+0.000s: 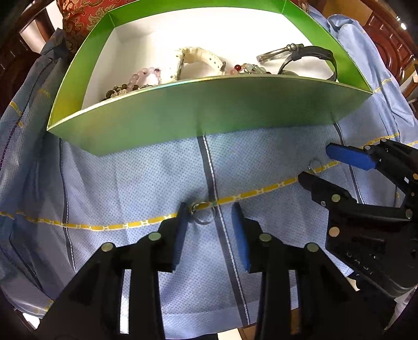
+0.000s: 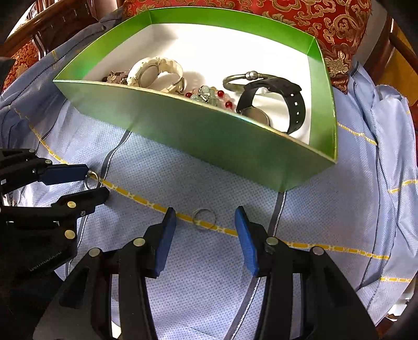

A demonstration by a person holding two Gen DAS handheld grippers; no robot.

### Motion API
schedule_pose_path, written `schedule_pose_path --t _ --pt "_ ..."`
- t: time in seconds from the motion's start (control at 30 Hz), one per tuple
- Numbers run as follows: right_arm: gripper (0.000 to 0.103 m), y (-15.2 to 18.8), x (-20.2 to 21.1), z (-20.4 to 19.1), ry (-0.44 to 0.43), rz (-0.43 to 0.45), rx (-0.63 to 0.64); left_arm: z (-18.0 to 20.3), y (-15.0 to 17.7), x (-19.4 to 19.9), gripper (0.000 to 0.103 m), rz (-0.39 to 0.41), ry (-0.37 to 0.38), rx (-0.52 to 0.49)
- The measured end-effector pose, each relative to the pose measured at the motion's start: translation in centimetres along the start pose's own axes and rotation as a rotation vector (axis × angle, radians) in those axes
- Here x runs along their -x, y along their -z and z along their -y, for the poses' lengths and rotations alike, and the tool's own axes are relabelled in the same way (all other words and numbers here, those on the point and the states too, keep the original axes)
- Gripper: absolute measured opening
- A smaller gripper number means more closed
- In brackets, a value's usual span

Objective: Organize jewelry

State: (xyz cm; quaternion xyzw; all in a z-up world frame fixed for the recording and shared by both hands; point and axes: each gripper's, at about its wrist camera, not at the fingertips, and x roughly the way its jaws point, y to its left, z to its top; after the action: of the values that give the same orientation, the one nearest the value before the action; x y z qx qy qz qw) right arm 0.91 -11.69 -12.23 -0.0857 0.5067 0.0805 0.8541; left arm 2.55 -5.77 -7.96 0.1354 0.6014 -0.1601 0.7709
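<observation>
Two silver rings lie on the blue cloth in front of a green box point(image 1: 209, 109) point(image 2: 209, 136). One ring point(image 1: 205, 221) point(image 2: 87, 184), with a small stone, lies between the blue pads of my left gripper point(image 1: 209, 206) point(image 2: 97, 180). The jaws stand apart and are not pressing it. The plain ring point(image 2: 202, 228) point(image 1: 311, 165) lies between the spread fingers of my right gripper point(image 2: 205, 209) point(image 1: 314, 164), untouched. Both grippers point steeply down at the cloth.
The box holds a white watch point(image 2: 156, 73), a black watch point(image 2: 274, 102), a silver bangle point(image 2: 243, 78) and bead bracelets point(image 2: 209, 95). A red patterned cushion point(image 2: 313, 18) lies behind it. The checked blue cloth point(image 1: 130, 183) bunches in folds at the right point(image 2: 378, 109).
</observation>
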Motion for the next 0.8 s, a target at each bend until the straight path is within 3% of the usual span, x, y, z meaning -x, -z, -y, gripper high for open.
schedule_pose_path --t 0.13,0.27,0.8 --pt "0.046 0.2 0.0 -0.3 0.003 0.003 0.0 0.0 0.0 0.1 0.034 0.0 -0.002 0.003" --pt "0.02 0.3 0.2 -0.6 -0.018 0.003 0.011 0.2 0.0 0.3 0.023 0.005 -0.007 0.001" --pt "0.018 -0.1 0.8 -0.6 -0.055 0.025 0.015 -0.6 -0.3 1.3 0.019 0.021 0.008 0.014"
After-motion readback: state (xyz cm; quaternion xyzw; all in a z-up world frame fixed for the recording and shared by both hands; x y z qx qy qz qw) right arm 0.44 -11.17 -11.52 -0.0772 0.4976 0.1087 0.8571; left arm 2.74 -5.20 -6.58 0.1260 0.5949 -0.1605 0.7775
